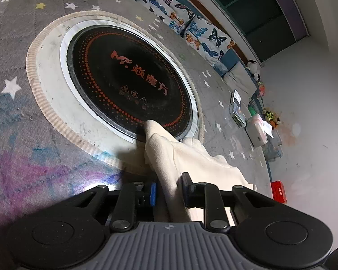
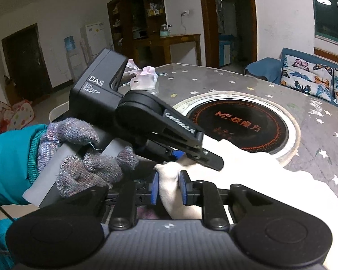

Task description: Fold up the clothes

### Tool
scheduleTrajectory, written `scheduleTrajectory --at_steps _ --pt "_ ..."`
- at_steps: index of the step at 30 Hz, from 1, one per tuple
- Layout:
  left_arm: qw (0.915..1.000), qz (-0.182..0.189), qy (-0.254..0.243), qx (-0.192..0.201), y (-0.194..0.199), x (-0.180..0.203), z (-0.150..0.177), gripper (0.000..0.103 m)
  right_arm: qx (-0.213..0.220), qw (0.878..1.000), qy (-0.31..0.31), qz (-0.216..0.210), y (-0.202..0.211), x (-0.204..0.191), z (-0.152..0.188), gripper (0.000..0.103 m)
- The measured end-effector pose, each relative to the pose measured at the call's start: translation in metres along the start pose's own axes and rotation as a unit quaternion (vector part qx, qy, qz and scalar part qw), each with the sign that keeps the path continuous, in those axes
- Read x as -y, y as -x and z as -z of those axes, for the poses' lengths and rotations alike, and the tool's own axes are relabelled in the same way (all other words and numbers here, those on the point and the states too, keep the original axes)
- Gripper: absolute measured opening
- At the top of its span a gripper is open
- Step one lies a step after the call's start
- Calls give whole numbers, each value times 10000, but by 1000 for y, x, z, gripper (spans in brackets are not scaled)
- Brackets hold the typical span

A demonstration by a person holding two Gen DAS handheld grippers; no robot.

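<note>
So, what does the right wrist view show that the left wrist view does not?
Only the right wrist view shows the gloved hand holding the left gripper from outside, plus the water dispenser. Only the left wrist view shows the red box and the white box. Both show the cream garment, the round black cooktop in the star-patterned table and the butterfly cushions.

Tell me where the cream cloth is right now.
The cream cloth lies on the starry table, its tip overlapping the near rim of the round black cooktop, with both the left gripper and right gripper pinching it.
</note>
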State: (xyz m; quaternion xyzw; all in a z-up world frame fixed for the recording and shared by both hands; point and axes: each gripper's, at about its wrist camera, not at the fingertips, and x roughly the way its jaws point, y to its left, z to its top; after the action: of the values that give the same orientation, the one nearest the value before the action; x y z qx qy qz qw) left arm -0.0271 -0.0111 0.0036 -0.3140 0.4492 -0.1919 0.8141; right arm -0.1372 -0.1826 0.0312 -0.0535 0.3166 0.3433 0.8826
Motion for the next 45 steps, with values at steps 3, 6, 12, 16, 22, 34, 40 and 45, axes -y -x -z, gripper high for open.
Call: scheduleTrajectory --at_steps 3,6,12,16,22,34,40,45 --pt "10000 12 -17 -3 0 -1 0 24 49 9998 -116 151 9 9 2 26" --pt "10000 15 -27 -6 0 -1 0 24 106 9987 -332 368 20 24 5 32" --pt "10000 -14 -64 -1 0 -1 0 24 150 9914 -790 1030 38 62 17 33" --pt "9999 -33 -106 1 0 1 0 24 112 9796 -1152 1641 48 96 30 34" --pt "9998 -80 -191 0 -1 3 -1 24 144 9522 -1933 2361 61 148 55 37" --pt "9990 -189 -395 16 -3 8 -1 24 369 9426 -2545 2131 55 176 73 39" --pt "9983 -239 -536 50 -2 12 0 23 444 9428 -2578 2068 55 171 71 12" --pt "9967 -183 -787 106 -2 25 -3 19 650 9407 -2441 2266 71 164 67 11"
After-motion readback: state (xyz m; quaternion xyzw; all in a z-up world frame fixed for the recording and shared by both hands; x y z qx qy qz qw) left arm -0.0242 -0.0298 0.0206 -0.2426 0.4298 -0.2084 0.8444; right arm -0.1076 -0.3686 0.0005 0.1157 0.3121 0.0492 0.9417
